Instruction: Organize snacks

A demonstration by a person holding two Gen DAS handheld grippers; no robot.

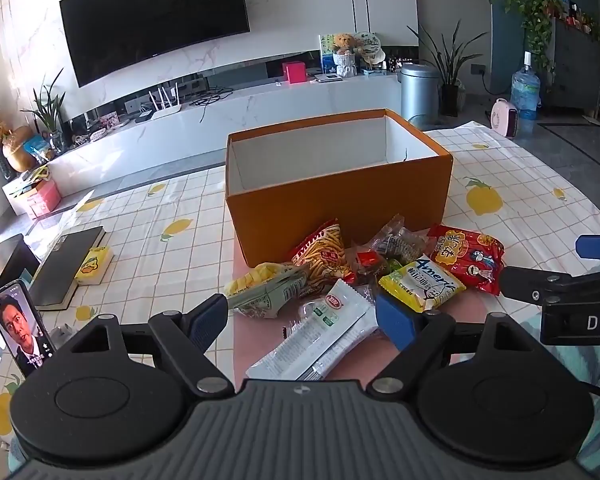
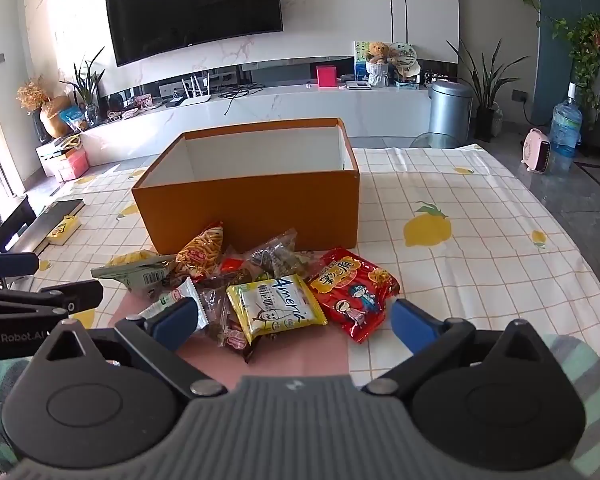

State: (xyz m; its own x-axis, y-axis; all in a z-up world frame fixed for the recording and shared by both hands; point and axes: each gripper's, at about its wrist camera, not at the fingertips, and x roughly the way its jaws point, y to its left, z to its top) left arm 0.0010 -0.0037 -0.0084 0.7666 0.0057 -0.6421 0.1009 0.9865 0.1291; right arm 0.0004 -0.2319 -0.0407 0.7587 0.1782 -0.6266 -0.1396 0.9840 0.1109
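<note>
An open orange box (image 1: 340, 200) (image 2: 252, 208) with a white, empty-looking inside stands on the table. In front of it lies a pile of snack packets: a white bar wrapper (image 1: 320, 332), a yellow packet (image 1: 420, 284) (image 2: 276, 308), a red packet (image 1: 468, 256) (image 2: 352, 288), an orange-striped fries bag (image 1: 324, 256) (image 2: 204, 248) and a grey-green packet (image 1: 268, 292) (image 2: 136, 272). My left gripper (image 1: 300, 320) is open just above the white wrapper. My right gripper (image 2: 296, 316) is open over the yellow and red packets.
The table wears a lemon-print checked cloth (image 2: 460, 208) with a pink mat (image 2: 292, 356) under the snacks. A dark book (image 1: 68, 264), a yellow tissue pack (image 1: 94, 264) and a phone (image 1: 20, 328) on a stand are at the left. A TV unit stands behind.
</note>
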